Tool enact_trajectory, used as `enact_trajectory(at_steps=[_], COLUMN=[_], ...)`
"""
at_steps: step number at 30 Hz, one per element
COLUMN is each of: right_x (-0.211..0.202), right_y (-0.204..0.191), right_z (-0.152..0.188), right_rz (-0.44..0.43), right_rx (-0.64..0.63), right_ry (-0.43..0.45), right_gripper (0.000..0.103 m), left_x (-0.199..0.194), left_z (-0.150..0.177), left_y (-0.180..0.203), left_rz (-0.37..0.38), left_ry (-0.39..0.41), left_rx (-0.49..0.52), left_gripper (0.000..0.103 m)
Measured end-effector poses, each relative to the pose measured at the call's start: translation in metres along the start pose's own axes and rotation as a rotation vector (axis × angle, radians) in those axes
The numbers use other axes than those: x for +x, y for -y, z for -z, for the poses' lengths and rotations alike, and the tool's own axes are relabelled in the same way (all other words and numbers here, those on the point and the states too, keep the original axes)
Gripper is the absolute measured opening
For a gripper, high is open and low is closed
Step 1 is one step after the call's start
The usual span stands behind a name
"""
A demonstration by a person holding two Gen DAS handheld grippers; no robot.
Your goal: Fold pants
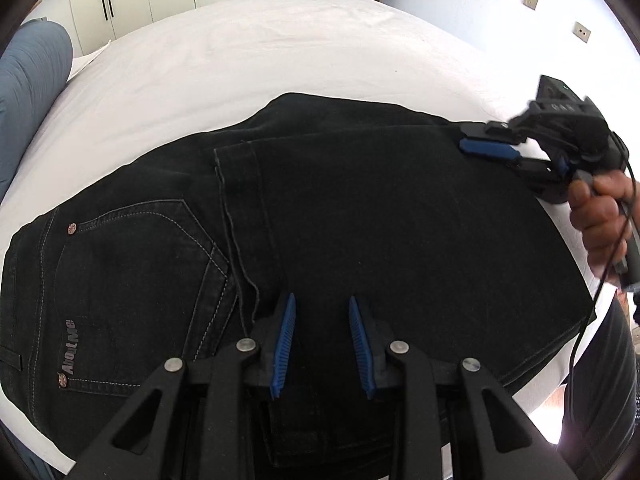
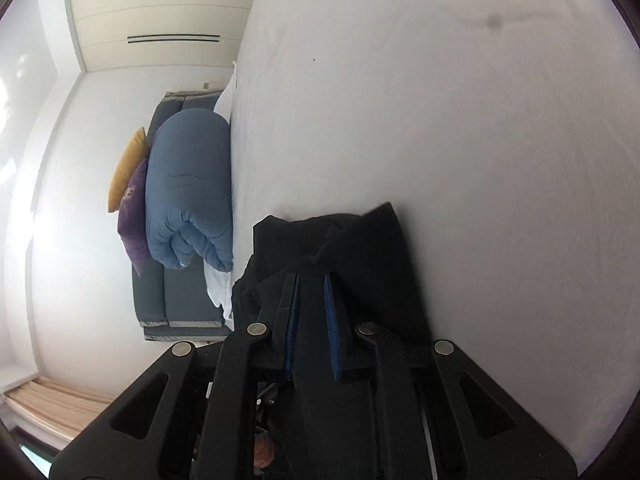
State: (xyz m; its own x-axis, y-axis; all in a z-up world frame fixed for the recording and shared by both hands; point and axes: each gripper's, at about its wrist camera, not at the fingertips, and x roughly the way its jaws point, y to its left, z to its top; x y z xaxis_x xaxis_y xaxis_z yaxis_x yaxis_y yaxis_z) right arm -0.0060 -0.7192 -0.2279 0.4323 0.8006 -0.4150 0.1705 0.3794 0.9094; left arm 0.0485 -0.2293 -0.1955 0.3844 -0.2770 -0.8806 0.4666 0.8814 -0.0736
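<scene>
A: The black pants lie folded across the white bed. If the right gripper loses the far edge it has pinched shut, that layer could slump and bunch.

B: The left gripper hangs steeply over the middle, jaws apart, clamping nothing. The right one lies low, rolled sideways, a hand on its handle.

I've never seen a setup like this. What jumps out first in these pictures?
Black jeans lie folded across a white bed, filling the left wrist view. The right gripper pinches a corner of the dark cloth, while the left gripper hangs just above the jeans, jaws apart.
</scene>
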Motion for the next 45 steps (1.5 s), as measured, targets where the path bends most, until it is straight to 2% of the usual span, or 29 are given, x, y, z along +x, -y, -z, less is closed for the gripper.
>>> enact_trajectory(at_steps=[4,6,12,16,19,21,23,27,31,34,35,37,38,40,42,43,45], right_x=[0.002,-0.002,-0.021,-0.03,-0.025,-0.026,-0.033,-0.048,-0.052,-0.045,-0.038,-0.027,-0.024,-0.023,-0.021,-0.018,-0.005], right_y=[0.001,0.002,-0.013,-0.002,-0.003,-0.002,-0.004,-0.03,-0.067,-0.081,-0.085,-0.09,-0.092,-0.095,-0.099,-0.101,-0.111], right_z=[0.043,0.072,0.161,0.197,0.224,0.241,0.251,0.244,0.213,0.186,0.179,0.17,0.165,0.156,0.145,0.139,0.127], right_rz=[0.049,0.033,0.072,0.052,0.138,0.182,0.169,0.123,0.059,0.07,0.081,0.097,0.1,0.08,0.059,0.063,0.084], right_rx=[-0.1,-0.106,-0.168,-0.123,-0.145,-0.154,-0.156,-0.186,-0.207,-0.2,-0.193,-0.171,-0.152,-0.116,-0.124,-0.135,-0.169], right_ry=[-0.091,-0.126,-0.198,-0.222,-0.292,-0.31,-0.296,-0.207,-0.108,-0.063,-0.05,-0.028,-0.015,0.02,0.014,0.009,-0.036], right_gripper=[0.011,0.011,0.011,0.011,0.011,0.015,0.015,0.015,0.015,0.015,0.021,0.061,0.092,0.094,0.094,0.094,0.087], left_x=[-0.003,-0.003,-0.004,-0.006,-0.007,-0.009,-0.009,-0.011,-0.014,-0.013,-0.015,-0.019,-0.021,-0.031,-0.047,-0.058,-0.08], left_z=[0.003,0.004,0.005,0.007,0.009,0.011,0.012,0.016,0.021,0.024,0.023,0.024,0.025,0.029,0.036,0.041,0.051], left_y=[0.0,-0.001,-0.006,-0.01,-0.012,-0.014,-0.015,-0.019,-0.029,-0.032,-0.031,-0.034,-0.037,-0.043,-0.051,-0.059,-0.079], left_rz=[0.0,0.006,0.011,0.018,0.024,0.028,0.03,0.036,0.078,0.081,0.079,0.091,0.105,0.129,0.112,0.102,0.095], left_ry=[0.007,0.008,0.01,0.014,0.022,0.026,0.03,0.044,0.061,0.062,0.061,0.062,0.065,0.076,0.1,0.121,0.167], left_rx=[-0.001,-0.007,-0.013,-0.022,-0.029,-0.034,-0.037,-0.053,-0.105,-0.123,-0.126,-0.14,-0.152,-0.172,-0.193,-0.212,-0.271], left_gripper=[0.03,0.03,0.03,0.03,0.03,0.03,0.03,0.03,0.03,0.03,0.03,0.03,0.03,0.03,0.031,0.034,0.042])
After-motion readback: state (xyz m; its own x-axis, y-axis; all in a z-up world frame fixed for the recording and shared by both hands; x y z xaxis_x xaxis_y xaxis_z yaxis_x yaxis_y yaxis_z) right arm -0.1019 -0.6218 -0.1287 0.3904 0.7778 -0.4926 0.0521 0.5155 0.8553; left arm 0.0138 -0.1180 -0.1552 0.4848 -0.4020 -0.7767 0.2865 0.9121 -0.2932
